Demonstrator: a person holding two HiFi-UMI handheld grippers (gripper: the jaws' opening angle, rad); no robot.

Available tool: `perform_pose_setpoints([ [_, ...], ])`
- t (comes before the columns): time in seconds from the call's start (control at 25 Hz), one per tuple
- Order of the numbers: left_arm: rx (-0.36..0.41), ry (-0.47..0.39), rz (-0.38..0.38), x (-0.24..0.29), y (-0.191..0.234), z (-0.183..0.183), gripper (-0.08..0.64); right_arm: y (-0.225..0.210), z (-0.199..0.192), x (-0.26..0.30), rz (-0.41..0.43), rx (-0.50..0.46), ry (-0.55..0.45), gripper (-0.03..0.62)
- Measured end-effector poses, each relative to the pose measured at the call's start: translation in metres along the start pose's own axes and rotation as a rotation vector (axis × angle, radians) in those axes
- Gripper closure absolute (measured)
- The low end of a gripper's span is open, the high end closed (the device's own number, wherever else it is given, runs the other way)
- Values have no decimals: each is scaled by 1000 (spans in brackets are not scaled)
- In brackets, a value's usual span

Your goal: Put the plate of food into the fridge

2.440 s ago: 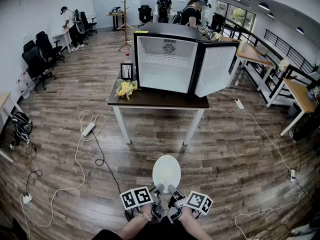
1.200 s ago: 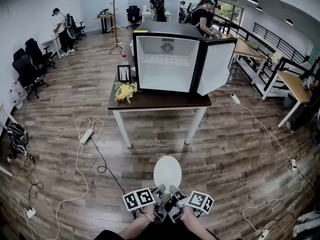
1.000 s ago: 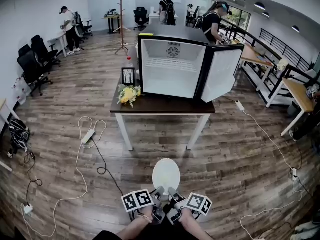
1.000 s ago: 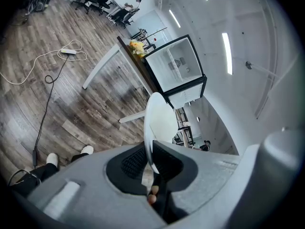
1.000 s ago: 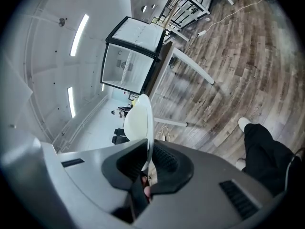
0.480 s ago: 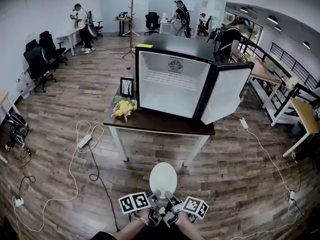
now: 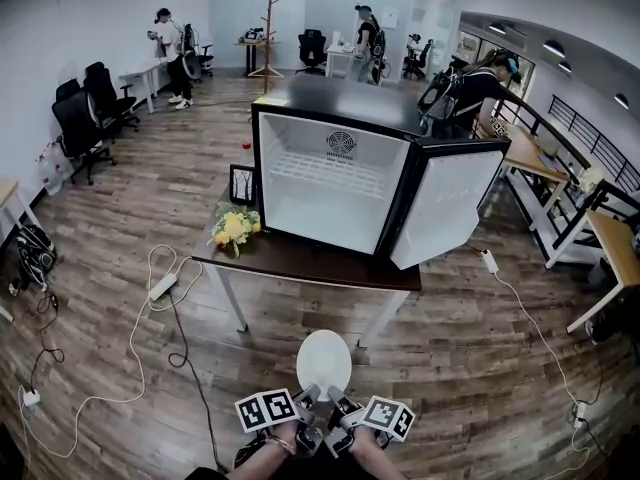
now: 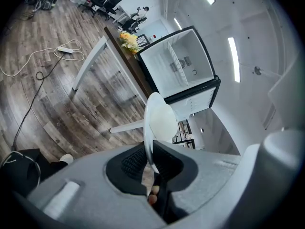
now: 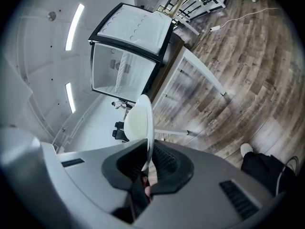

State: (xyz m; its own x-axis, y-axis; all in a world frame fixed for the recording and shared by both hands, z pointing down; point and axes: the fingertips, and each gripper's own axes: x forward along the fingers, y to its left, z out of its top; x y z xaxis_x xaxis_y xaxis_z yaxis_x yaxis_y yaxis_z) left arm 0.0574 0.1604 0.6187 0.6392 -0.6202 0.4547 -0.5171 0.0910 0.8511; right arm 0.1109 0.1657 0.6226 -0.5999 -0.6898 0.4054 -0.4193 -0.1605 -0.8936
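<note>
A white plate (image 7: 324,363) is held level in front of me, low in the head view, just short of the table. My left gripper (image 7: 307,396) is shut on its near left rim and my right gripper (image 7: 340,401) is shut on its near right rim. The plate (image 8: 159,122) shows edge-on between the left jaws, and the plate (image 9: 139,119) likewise stands between the right jaws. What lies on the plate cannot be made out. The small fridge (image 7: 333,178) stands on the dark table (image 7: 300,264) ahead, its door (image 7: 443,203) swung open to the right, a wire shelf inside.
Yellow flowers (image 7: 232,228) and a small picture frame (image 7: 241,183) sit on the table left of the fridge. A power strip with white cable (image 7: 160,286) lies on the wood floor to the left. People work at desks in the background.
The fridge and table have grown larger and closer in the head view as I walk toward them. The plate stays held by both grippers in the same way.
</note>
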Motion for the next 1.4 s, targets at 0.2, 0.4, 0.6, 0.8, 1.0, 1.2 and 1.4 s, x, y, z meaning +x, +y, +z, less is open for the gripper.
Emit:
perform_pose_setpoints([
  [0.2,-1,-10,20,12,-3,2,520,-5,12,3,3,3,15,552],
  [0.4,-14,-18,32,15,-1,4,520,-7,14,7,6,6,36,552],
  [0.6,-28,-26,25,22,0,9,520,-7,21,13,6,-5,36,553],
  [0.8,-18,-17,20,35,-3,20,520,-6,35,22,3,-3,18,554],
  [1.0,-6,1,17,48,-4,37,520,-3,48,37,0,10,3,552],
  [1.2,-3,14,22,61,-4,60,520,3,62,58,-5,22,1,552],
  [1.4,3,16,14,75,-7,91,520,14,81,82,-3,24,-5,552],
])
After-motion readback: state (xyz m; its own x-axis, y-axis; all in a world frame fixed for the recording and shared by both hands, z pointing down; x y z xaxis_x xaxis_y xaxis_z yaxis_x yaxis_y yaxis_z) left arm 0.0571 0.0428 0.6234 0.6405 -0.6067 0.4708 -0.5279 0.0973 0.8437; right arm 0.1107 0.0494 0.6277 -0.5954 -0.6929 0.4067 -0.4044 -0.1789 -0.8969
